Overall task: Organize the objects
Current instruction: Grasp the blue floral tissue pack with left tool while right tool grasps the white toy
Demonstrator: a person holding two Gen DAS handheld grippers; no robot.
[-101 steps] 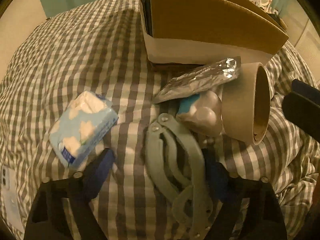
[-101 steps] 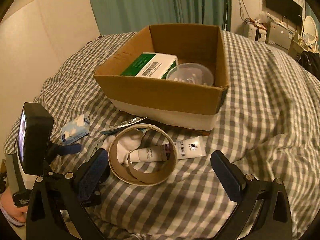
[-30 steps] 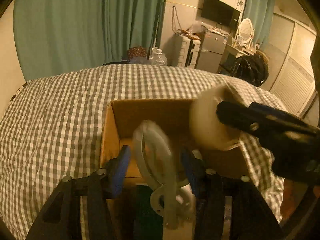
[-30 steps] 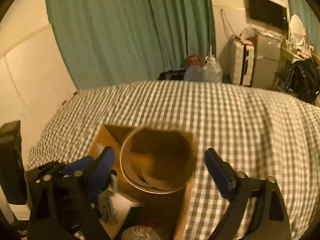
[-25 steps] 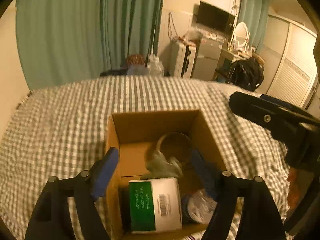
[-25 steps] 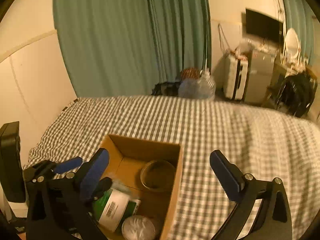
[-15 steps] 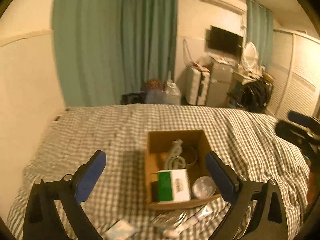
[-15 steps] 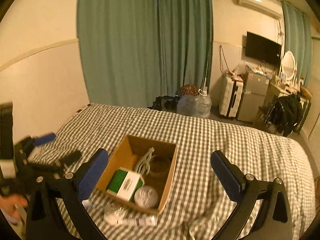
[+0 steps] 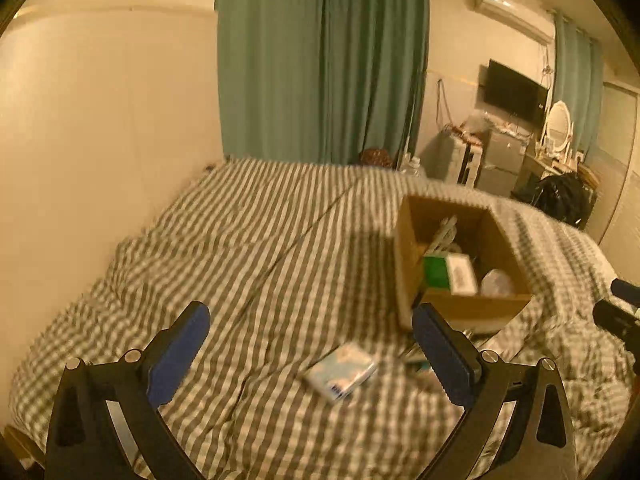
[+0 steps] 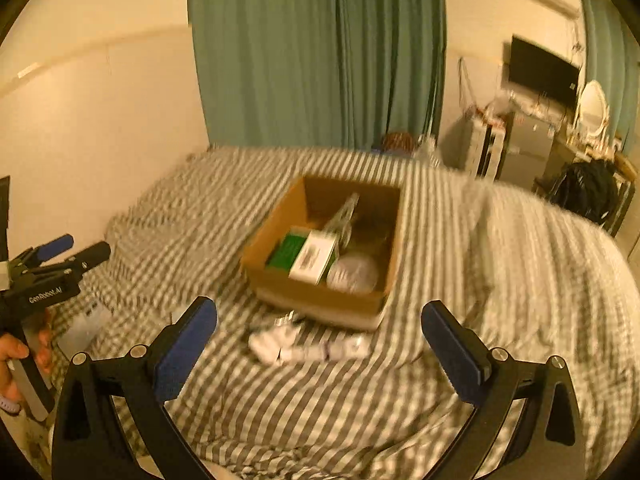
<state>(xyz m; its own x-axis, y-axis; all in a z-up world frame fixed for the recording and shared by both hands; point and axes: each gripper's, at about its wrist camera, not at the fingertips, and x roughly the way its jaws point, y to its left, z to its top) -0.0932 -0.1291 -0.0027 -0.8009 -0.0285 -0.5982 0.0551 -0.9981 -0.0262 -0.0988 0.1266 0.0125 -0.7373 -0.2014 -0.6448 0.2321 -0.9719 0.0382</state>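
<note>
Nearest, both pairs of tongs are raised above the bed (image 9: 260, 240) with nothing between their blue pads. The left tongs (image 9: 308, 354) are spread wide, and the right tongs (image 10: 320, 346) are just as wide. In the right wrist view the left tongs show again at the far left edge, level and pointing right, gripped from below by a hand (image 10: 16, 360).

On the checked cover just past the left tongs lies a small pale blue packet (image 9: 340, 368), flat and apart from everything else. Nearer the box, a white bundle (image 10: 272, 340) and a white tube (image 10: 332, 350) lie side by side on the cover, with a bit of crinkled foil (image 10: 288, 316) between them and the box wall. All are blurred, so finer detail is lost.

Beyond them stands an open cardboard box (image 10: 320, 300), upright on the bed. Inside it are a green and white carton (image 10: 306, 258) at the front left, a round clear lidded tub (image 10: 354, 274) at the front right touching the carton, a pale plastic piece (image 10: 344, 212) leaning up against the back, and something round and brown behind the tub, too dim to identify.

Farther off hang green curtains (image 10: 320, 52), and a dark screen (image 10: 540, 70) sits on the right wall.
</note>
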